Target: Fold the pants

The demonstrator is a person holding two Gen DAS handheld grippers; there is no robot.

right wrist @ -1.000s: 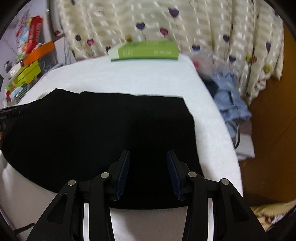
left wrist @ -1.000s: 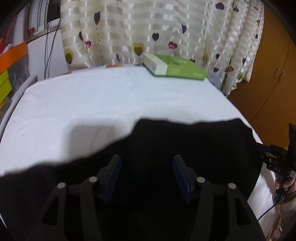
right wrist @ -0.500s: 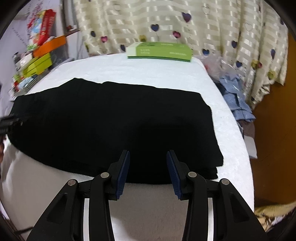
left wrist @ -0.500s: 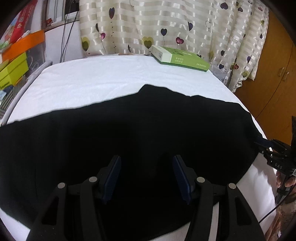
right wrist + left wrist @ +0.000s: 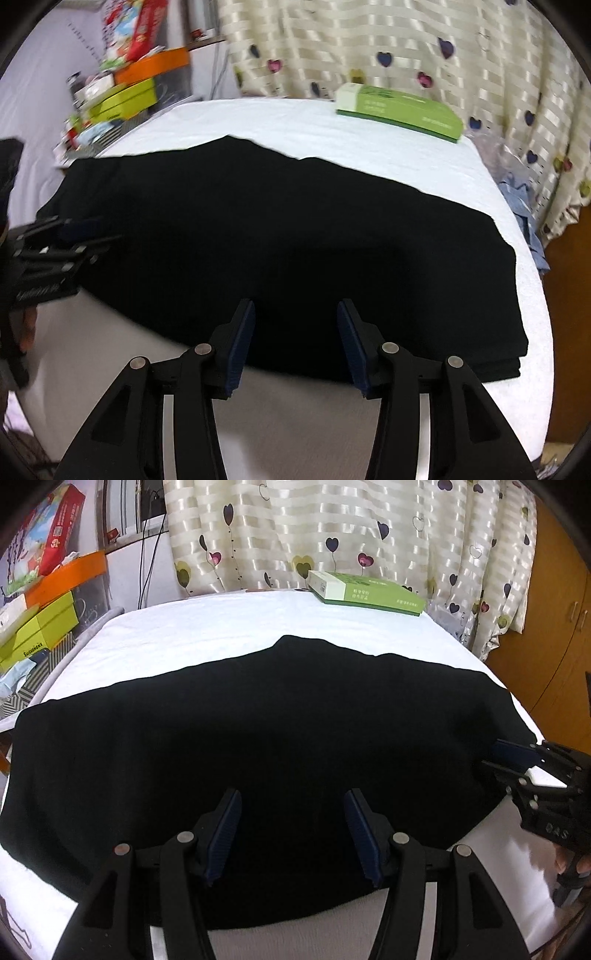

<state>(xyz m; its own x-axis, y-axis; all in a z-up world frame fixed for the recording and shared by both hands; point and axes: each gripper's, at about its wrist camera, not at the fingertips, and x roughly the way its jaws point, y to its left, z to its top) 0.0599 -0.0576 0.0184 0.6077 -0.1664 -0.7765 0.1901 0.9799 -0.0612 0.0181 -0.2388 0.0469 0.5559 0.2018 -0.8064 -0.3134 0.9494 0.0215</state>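
Black pants [image 5: 258, 746] lie lengthwise across the white desk [image 5: 229, 627] — left gripper [image 5: 291, 838] open, empty; right gripper [image 5: 295, 343] opening, empty, nearer the stacked right end.

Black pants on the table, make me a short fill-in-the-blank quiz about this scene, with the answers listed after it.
1. The pants are coloured ____.
2. The pants lie on a ____ table cover.
3. At the table's far edge, by the curtain, lies a ____ box.
4. Neither the left gripper nor the right gripper ____ the pants.

Answers: black; white; green; grips
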